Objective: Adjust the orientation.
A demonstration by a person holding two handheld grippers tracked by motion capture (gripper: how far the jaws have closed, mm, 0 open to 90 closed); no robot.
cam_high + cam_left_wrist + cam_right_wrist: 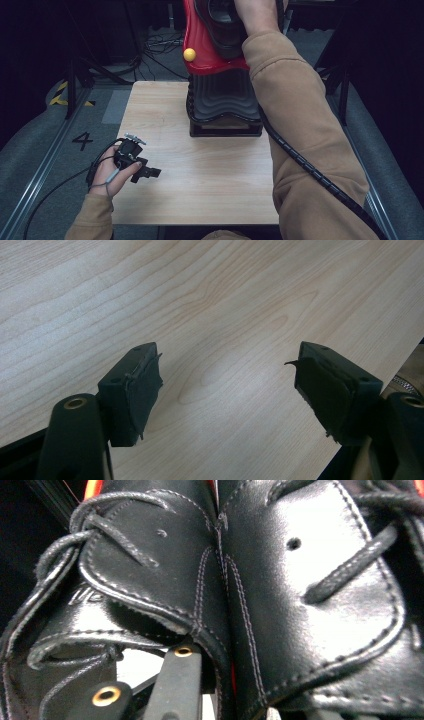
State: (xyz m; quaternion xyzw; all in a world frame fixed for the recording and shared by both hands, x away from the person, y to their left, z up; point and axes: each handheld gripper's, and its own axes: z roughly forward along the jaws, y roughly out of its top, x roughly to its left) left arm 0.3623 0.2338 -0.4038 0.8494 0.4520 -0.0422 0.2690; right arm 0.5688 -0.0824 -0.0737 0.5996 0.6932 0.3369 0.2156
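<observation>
Left hand (112, 172): low at near left, forearm short in frame, holding left gripper (227, 385), jaws wide apart, nothing between. Right arm (300, 125): tan sleeve, stretched far forward; right gripper's jaw spacing unreadable.

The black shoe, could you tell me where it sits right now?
In the high view, the black shoe sits at the table's far edge, atop the red stand, beside the person's right hand.

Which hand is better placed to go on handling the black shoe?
Right. The right gripper is already at the black shoe, its jaws against the leather. The left gripper hangs open over bare table, apart from the shoe.
</observation>
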